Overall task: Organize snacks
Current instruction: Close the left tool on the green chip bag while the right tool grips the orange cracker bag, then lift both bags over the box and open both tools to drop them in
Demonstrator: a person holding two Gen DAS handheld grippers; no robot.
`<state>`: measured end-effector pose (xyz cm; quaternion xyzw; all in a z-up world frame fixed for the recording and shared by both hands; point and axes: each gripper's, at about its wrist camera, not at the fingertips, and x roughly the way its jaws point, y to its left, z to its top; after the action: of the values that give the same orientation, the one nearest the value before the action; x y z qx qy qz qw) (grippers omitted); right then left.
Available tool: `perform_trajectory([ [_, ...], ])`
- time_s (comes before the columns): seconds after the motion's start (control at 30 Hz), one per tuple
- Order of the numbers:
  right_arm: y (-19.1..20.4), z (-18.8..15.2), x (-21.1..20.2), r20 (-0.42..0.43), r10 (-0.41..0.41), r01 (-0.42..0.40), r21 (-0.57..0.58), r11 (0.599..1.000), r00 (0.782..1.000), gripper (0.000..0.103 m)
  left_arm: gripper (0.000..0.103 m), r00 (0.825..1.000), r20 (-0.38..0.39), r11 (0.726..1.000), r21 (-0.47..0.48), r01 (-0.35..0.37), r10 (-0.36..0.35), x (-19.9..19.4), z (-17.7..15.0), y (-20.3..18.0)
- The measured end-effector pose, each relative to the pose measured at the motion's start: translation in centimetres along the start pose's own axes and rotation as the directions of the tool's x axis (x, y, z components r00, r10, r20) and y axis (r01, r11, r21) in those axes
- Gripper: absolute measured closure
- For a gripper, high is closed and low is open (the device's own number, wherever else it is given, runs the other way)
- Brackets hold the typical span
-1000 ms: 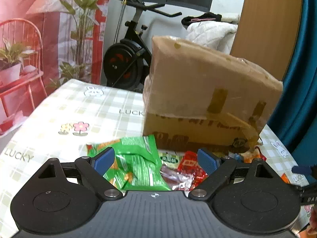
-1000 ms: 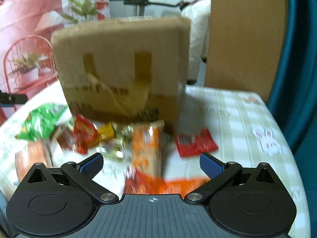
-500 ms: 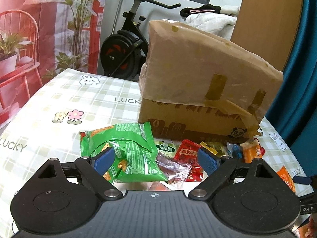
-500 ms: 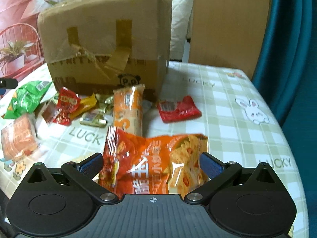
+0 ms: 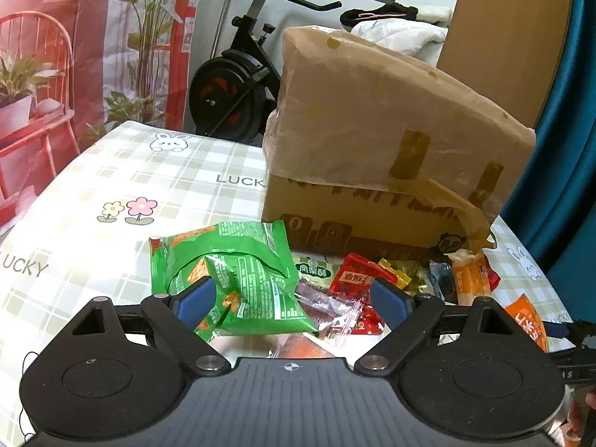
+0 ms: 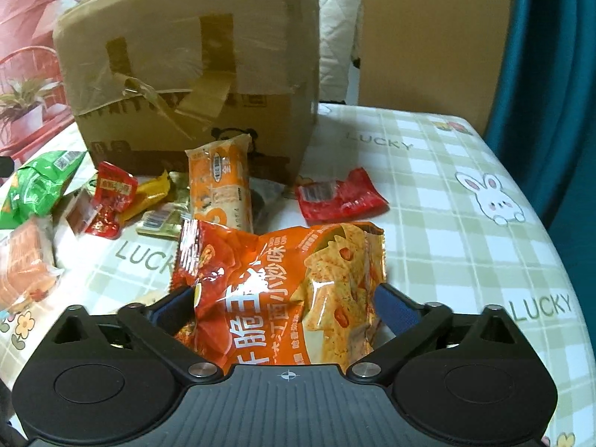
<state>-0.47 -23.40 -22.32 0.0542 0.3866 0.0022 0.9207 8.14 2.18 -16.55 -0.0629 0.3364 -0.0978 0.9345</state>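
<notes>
Right gripper (image 6: 287,298): jaws just closing, pads against both sides of the orange chip bag (image 6: 283,283), in front of the taped cardboard box (image 6: 193,70). Left gripper (image 5: 292,300): jaws wide, nothing gripped, green snack bag (image 5: 231,279) between them, also before the box. Small wrapped snacks (image 6: 111,201) lie along the box's base on the checked tablecloth (image 6: 465,231).

The right gripper (image 6: 287,298) has come down over the crinkly orange snack bag (image 6: 283,279), and its jaws have just been closing, so the blue fingers (image 6: 391,303) now touch the bag's sides. The left gripper (image 5: 294,300) has edged closer to the crumpled green snack packet (image 5: 238,279), one finger now against it.
</notes>
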Motion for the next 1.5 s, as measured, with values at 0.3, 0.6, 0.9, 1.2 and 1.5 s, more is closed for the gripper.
perform_trajectory([
  [0.3, 0.7, 1.8, -2.0, 0.058, 0.023, -0.024, 0.006, 1.000, 0.998, 0.033, 0.013, 1.000, 0.009, 0.999, -0.046, -0.025, 0.026, -0.2, 0.5, 1.9],
  [0.6, 1.7, 4.4, -3.1, 0.136, 0.070, -0.071, 0.000, 0.997, 0.988, 0.033, 0.013, 0.998, 0.012, 0.994, -0.090, -0.065, 0.066, -0.1, 1.7, 3.9],
  [0.9, 3.5, 4.8, -1.7, 0.138, 0.094, -0.097, 0.020, 0.995, 0.986, 0.034, 0.012, 0.996, -0.063, 0.985, -0.155, -0.068, 0.059, 4.2, 2.6, 6.0],
  [1.2, 4.6, 5.1, -0.6, 0.119, 0.089, -0.089, -0.001, 0.996, 0.989, 0.034, 0.005, 0.996, -0.074, 0.986, -0.159, -0.052, 0.041, 6.7, 1.6, 6.7],
  [1.5, 5.0, 5.2, -0.9, 0.130, 0.096, -0.098, 0.006, 0.995, 0.987, 0.034, 0.027, 0.999, -0.018, 0.995, -0.092, -0.040, 0.038, 4.7, 2.1, 6.0],
])
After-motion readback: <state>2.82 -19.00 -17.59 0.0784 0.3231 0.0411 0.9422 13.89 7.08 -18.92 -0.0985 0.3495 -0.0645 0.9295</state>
